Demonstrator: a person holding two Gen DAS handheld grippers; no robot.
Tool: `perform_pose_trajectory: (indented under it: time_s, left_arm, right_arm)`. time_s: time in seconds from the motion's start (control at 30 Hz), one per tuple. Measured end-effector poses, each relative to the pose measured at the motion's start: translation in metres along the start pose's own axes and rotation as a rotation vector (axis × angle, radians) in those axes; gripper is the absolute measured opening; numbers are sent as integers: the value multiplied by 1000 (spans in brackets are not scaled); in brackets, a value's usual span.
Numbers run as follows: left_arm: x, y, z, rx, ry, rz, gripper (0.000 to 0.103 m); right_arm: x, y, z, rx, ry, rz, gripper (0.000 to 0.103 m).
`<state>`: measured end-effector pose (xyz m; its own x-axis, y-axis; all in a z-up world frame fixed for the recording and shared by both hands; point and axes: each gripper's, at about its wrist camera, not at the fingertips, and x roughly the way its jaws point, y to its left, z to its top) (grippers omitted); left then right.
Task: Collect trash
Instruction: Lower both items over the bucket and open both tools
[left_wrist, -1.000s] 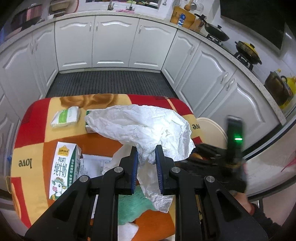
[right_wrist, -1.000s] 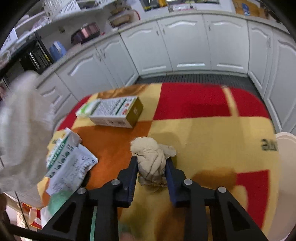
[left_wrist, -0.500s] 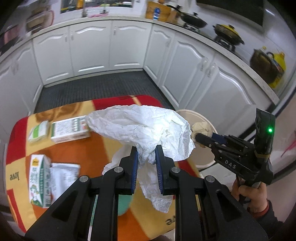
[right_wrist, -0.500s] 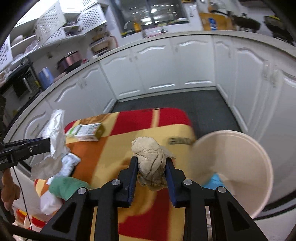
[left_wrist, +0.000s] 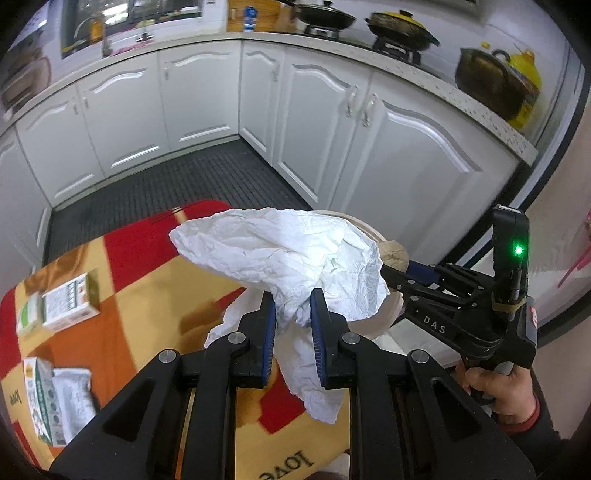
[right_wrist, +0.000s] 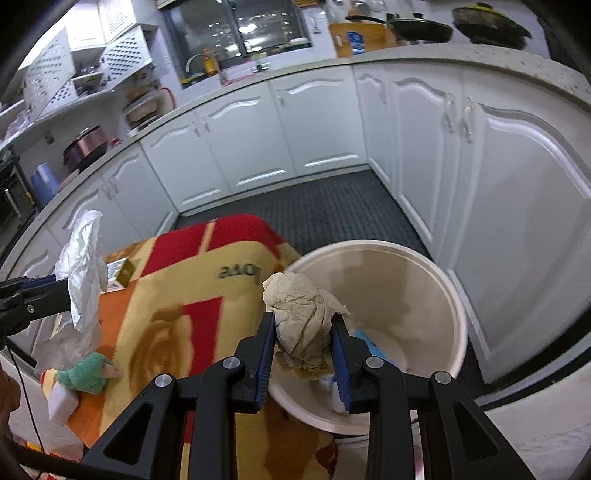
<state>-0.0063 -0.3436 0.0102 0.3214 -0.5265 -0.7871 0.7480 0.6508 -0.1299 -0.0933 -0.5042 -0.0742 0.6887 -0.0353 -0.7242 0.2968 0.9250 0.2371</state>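
My left gripper (left_wrist: 292, 314) is shut on a large crumpled white paper (left_wrist: 280, 258), held above the right end of the blanket-covered table (left_wrist: 122, 332). My right gripper (right_wrist: 303, 332) is shut on a beige crumpled paper wad (right_wrist: 303, 317), which hangs over the near left rim of the cream trash bin (right_wrist: 406, 280). The bin holds some blue and white scraps. In the left wrist view the right gripper (left_wrist: 397, 271) and its wad (left_wrist: 395, 254) sit just right of the white paper, over the bin's rim (left_wrist: 384, 317). The right wrist view shows the left gripper (right_wrist: 59, 286) with the white paper (right_wrist: 83, 273) at far left.
On the table lie a milk carton (left_wrist: 68, 304), another carton (left_wrist: 38, 398), a grey pouch (left_wrist: 74, 387), a green cloth (right_wrist: 90, 373) and a white sponge (right_wrist: 61, 402). White cabinets (right_wrist: 517, 221) stand close behind the bin. A hand (left_wrist: 506, 387) holds the right gripper.
Both grippers have swung right from over the table's middle toward its right end, each keeping its paper. The bin has come into view and the beige wad now hangs over it.
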Motion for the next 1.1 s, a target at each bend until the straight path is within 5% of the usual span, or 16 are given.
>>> perform_pose_trajectory:
  time_s: [0.8, 0.87, 0.9, 0.93, 1.0, 1.1]
  left_arm:
    - [85, -26, 15, -45, 84, -82, 16]
    - [92, -23, 14, -71, 93, -112, 20]
    - [94, -21, 14, -83, 98, -122, 31]
    - [97, -18, 14, -103, 101, -121, 46]
    - [97, -13, 13, -138, 93, -121, 51]
    - [98, -8, 12, -157, 93, -108, 51]
  right_arm:
    - [18, -54, -13, 100, 42, -60, 28]
    - [21, -53, -14, 107, 50, -64, 28]
    - [24, -54, -13, 108, 54, -65, 28]
    - [26, -53, -12, 106, 58, -69, 31]
    - [28, -52, -14, 95, 58, -100, 62]
    - [29, -55, -16, 96, 53, -111, 67]
